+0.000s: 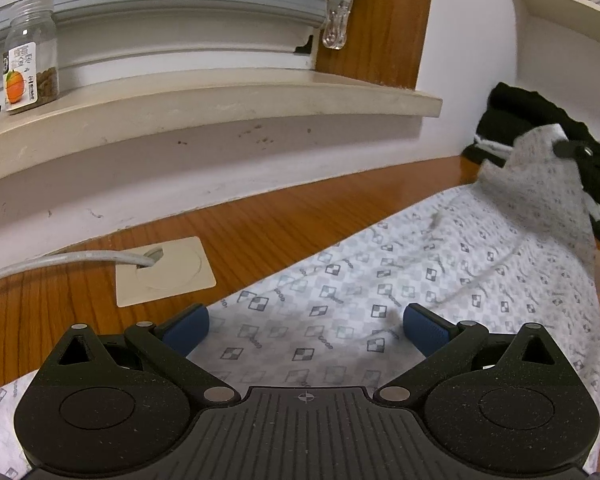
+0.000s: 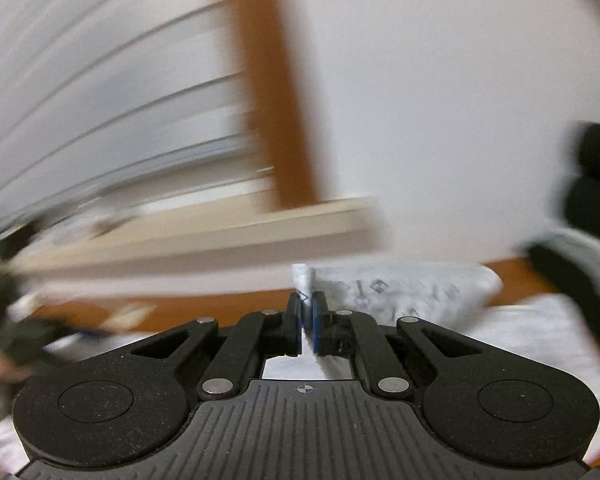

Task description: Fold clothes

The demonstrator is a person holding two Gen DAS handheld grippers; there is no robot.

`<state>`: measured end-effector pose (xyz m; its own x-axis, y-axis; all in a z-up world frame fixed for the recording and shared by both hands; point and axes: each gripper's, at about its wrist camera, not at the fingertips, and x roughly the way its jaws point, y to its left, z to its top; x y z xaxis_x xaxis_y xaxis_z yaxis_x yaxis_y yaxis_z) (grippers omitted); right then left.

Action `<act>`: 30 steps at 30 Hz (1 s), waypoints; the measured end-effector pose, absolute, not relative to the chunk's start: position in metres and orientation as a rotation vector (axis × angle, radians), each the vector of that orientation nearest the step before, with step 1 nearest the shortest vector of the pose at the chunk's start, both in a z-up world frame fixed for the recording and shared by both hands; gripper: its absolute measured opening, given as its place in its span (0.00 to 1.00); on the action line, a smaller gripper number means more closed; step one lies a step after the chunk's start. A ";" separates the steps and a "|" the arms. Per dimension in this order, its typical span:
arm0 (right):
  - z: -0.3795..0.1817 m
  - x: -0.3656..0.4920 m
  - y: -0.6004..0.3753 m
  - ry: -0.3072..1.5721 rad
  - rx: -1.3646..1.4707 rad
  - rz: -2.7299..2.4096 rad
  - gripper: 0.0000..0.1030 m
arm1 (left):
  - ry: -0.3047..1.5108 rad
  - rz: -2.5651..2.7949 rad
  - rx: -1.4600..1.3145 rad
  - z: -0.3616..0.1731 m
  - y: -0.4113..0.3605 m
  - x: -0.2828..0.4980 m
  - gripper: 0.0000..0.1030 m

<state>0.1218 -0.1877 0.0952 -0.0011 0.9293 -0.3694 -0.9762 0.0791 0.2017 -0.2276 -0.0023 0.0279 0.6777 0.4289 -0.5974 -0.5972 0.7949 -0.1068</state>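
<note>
A white garment with a grey checker print [image 1: 400, 280] lies spread on the wooden table [image 1: 260, 232]. My left gripper [image 1: 306, 324] is open, its blue pads [image 1: 188, 326] wide apart just above the cloth, holding nothing. In the left wrist view my right gripper [image 1: 572, 150] lifts a far corner of the garment at the upper right. In the blurred right wrist view my right gripper [image 2: 307, 314] is shut on a pinched fold of the garment [image 2: 400, 286], which trails off to the right.
A beige cable cover plate [image 1: 164, 272] with a grey cable [image 1: 60, 262] sits in the table at left. A window sill [image 1: 220, 96] with a glass jar [image 1: 32, 56] runs behind. Black clothes [image 1: 532, 116] lie piled at the far right.
</note>
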 end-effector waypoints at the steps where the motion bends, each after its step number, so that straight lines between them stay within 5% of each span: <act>1: 0.091 0.102 -0.186 0.466 -0.158 1.543 0.06 | 0.583 0.588 -0.306 0.028 -0.002 -0.228 1.00; 8: 0.041 0.029 -0.195 0.463 -0.369 1.626 0.06 | 0.496 0.556 -0.319 0.057 -0.015 -0.223 0.96; 14: 0.033 0.032 -0.214 0.452 -0.298 1.603 0.06 | 0.490 0.373 -0.229 0.101 -0.049 -0.153 0.60; 24: 0.018 0.036 -0.224 0.464 -0.258 1.599 0.06 | 0.761 0.262 -0.037 0.065 -0.088 0.008 0.62; 28: 0.017 0.043 -0.226 0.475 -0.229 1.596 0.06 | 0.794 0.293 -0.046 0.048 -0.077 0.027 0.48; 30: 0.016 0.046 -0.226 0.480 -0.216 1.596 0.06 | 0.796 0.305 -0.048 0.045 -0.072 0.028 0.31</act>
